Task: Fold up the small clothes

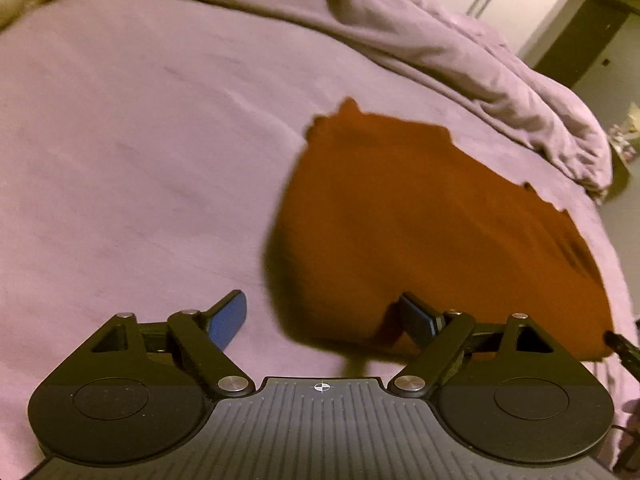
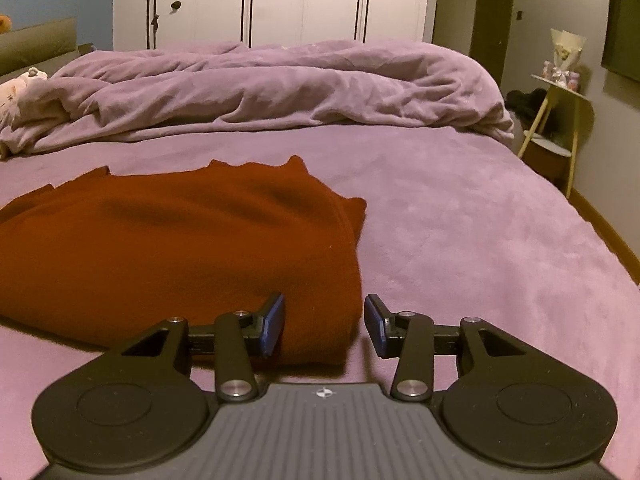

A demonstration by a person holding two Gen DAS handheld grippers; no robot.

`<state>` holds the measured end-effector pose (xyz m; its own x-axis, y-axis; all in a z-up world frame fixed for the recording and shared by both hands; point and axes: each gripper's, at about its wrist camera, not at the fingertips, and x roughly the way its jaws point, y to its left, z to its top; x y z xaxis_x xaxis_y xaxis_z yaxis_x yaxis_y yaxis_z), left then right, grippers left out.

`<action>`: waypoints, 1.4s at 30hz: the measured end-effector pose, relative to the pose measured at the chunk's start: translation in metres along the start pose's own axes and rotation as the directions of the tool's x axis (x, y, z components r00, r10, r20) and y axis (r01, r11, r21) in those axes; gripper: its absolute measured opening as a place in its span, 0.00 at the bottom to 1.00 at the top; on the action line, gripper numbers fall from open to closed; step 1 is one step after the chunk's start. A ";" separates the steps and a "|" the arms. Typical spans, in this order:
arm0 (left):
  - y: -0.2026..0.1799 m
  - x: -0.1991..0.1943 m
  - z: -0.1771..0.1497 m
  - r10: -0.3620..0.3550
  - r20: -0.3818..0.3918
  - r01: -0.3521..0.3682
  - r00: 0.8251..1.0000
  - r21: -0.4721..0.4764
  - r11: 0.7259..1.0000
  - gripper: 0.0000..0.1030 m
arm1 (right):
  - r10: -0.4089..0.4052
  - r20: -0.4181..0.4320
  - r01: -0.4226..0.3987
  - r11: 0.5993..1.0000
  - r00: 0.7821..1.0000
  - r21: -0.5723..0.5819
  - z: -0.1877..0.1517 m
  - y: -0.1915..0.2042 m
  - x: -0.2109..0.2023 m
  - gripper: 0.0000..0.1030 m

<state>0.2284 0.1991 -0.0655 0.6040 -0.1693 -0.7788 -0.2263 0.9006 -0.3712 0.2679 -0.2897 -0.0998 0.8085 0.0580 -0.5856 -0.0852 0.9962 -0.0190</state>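
A rust-orange folded garment [image 1: 432,232] lies on the purple bed sheet [image 1: 140,152]. It also shows in the right wrist view [image 2: 172,248]. My left gripper [image 1: 324,320] is open and empty, just above the garment's near left corner; its right finger [image 1: 420,320] overlaps the cloth's near edge. My right gripper [image 2: 325,330] is open and empty at the garment's near right corner, with the corner between its blue pads. The left wrist view is blurred around the cloth.
A bunched purple duvet [image 2: 280,88] lies across the far side of the bed. A white wardrobe [image 2: 280,0] stands behind it. A small side table [image 2: 560,120] with a bouquet stands beyond the bed's right edge. A pale plush toy [image 2: 20,92] rests at far left.
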 end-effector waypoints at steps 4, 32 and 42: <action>-0.005 0.009 0.006 -0.034 0.012 0.034 0.999 -0.028 0.999 0.62 | 0.022 -0.021 -0.021 0.999 1.000 0.050 0.003 -0.006 0.003 0.41; 0.009 0.020 0.008 -0.219 -0.022 0.215 0.976 -0.108 0.971 0.69 | 0.077 0.029 -0.076 0.997 0.997 -0.034 0.009 0.047 -0.013 0.09; 0.039 0.049 0.025 -0.308 0.060 0.306 0.950 -0.394 0.867 0.25 | 0.216 0.021 -0.214 0.973 0.976 -0.089 0.016 0.116 -0.005 0.09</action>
<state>0.2680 0.2360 -0.1061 0.6888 -0.4141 -0.5951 -0.3125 0.5711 -0.7591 0.2633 -0.1735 -0.0855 0.7830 0.2734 -0.5587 -0.3072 0.9510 0.0348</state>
